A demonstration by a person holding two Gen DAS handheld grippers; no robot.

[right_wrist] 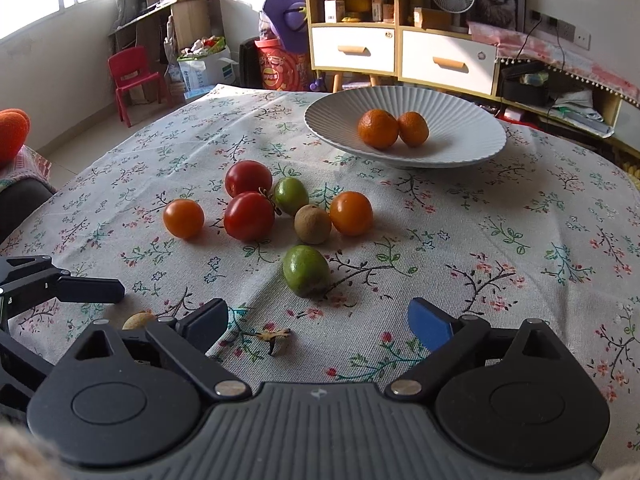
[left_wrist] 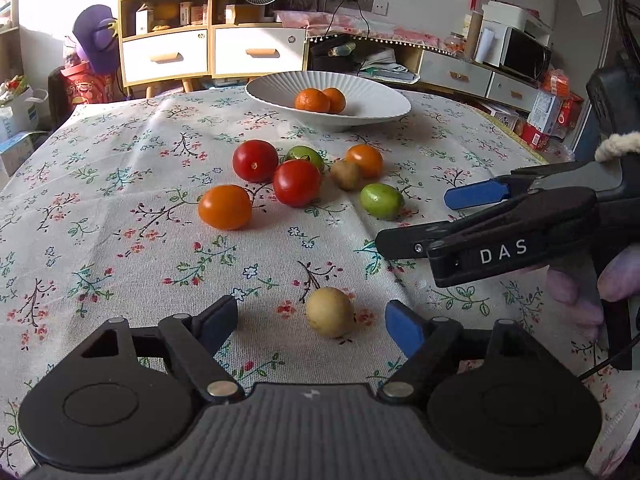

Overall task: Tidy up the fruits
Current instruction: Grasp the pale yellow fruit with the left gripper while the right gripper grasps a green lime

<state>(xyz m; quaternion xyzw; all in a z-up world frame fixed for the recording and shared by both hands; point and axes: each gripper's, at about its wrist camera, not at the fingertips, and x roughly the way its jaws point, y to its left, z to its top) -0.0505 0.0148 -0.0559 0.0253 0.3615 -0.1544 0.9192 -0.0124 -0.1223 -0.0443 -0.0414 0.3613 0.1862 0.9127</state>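
A white ribbed plate (left_wrist: 372, 116) (right_wrist: 472, 140) at the far side of the table holds two tangerines (left_wrist: 316, 100) (right_wrist: 378, 128). On the cloth lie two red tomatoes (left_wrist: 296, 182) (right_wrist: 248, 216), two orange tomatoes (left_wrist: 225, 207) (right_wrist: 351, 213), two green fruits (left_wrist: 381, 201) (right_wrist: 306, 271) and a brown longan (left_wrist: 347, 175) (right_wrist: 313, 224). A pale yellow longan (left_wrist: 330, 312) lies between my open left gripper's (left_wrist: 316, 322) fingers, not touched. My right gripper (right_wrist: 320, 320) is open and empty, just short of the near green fruit; it also shows in the left wrist view (left_wrist: 416, 220).
The table carries a floral cloth (left_wrist: 120, 240). A small dried stem (right_wrist: 274, 336) lies on the cloth by the right gripper. Shelves, drawers, a fan and a red chair (right_wrist: 132, 80) stand beyond the table.
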